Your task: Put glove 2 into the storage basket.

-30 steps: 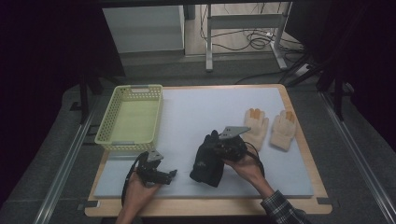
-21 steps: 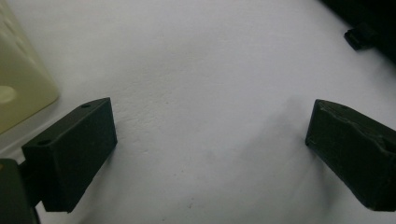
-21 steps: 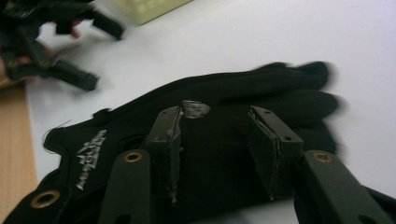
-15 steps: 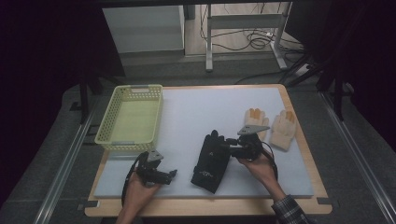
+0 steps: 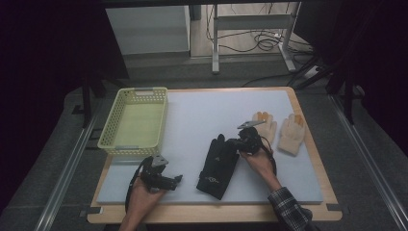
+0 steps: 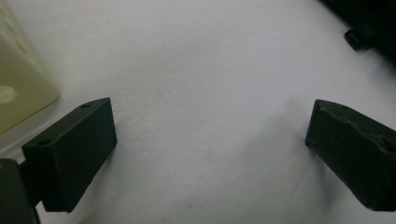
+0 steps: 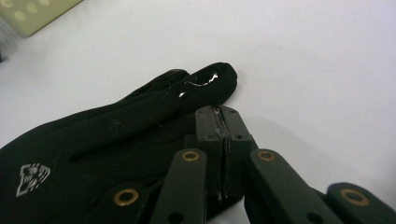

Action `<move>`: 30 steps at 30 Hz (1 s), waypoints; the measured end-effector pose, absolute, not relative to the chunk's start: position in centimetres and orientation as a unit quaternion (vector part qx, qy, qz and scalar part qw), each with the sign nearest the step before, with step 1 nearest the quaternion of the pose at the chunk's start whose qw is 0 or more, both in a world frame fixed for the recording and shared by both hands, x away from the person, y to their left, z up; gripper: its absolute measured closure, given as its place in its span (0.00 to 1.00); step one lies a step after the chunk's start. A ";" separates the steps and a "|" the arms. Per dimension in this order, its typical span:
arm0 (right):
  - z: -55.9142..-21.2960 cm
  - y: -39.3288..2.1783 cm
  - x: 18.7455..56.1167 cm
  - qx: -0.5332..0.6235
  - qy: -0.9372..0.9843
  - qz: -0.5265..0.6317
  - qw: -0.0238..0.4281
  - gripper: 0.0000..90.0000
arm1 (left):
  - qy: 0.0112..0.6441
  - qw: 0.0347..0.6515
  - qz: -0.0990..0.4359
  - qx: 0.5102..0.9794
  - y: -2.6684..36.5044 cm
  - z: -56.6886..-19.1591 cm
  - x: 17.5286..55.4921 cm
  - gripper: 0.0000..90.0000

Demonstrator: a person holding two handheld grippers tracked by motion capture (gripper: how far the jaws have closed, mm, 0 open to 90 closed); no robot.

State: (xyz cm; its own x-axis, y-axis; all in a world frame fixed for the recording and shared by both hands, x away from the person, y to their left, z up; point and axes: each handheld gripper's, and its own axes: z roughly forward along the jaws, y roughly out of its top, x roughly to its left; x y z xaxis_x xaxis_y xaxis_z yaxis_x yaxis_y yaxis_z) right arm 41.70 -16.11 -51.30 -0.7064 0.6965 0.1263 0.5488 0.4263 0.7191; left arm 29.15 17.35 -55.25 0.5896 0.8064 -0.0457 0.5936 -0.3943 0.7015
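Note:
A black glove (image 5: 219,166) lies flat on the white mat (image 5: 207,110), fingers pointing away from me. My right gripper (image 5: 238,144) sits low at the glove's right edge, by its fingers. In the right gripper view the black glove (image 7: 116,135) spreads to the left of the right gripper (image 7: 223,116), whose jaws have just been closing and now meet with nothing visibly caught between them. My left gripper (image 5: 175,180) rests near the front left of the mat. Its jaws stand wide open over bare mat in the left gripper view (image 6: 210,140).
A yellow mesh basket (image 5: 156,120) stands at the back left of the mat, with nothing in it. Two tan gloves (image 5: 267,127) (image 5: 292,134) lie side by side at the right, just behind my right hand. A wooden border (image 5: 211,214) frames the mat.
The black glove was bunched up in the right gripper; now it lies flat on the mat. The right hand has shifted right and down. The left hand has stayed put.

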 end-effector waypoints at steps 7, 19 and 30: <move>-49.1 -15.8 41.1 0.352 0.832 0.409 0.126 0.98 | 0.427 0.348 0.153 0.820 17.3 -55.3 29.1 0.03; -48.8 -12.6 43.8 0.341 0.838 0.401 0.140 0.94 | 0.426 0.348 0.153 0.821 17.4 -55.3 29.1 0.03; -48.7 -15.8 40.6 0.332 0.833 0.422 0.134 0.80 | 0.426 0.348 0.153 0.821 17.4 -55.3 29.1 0.03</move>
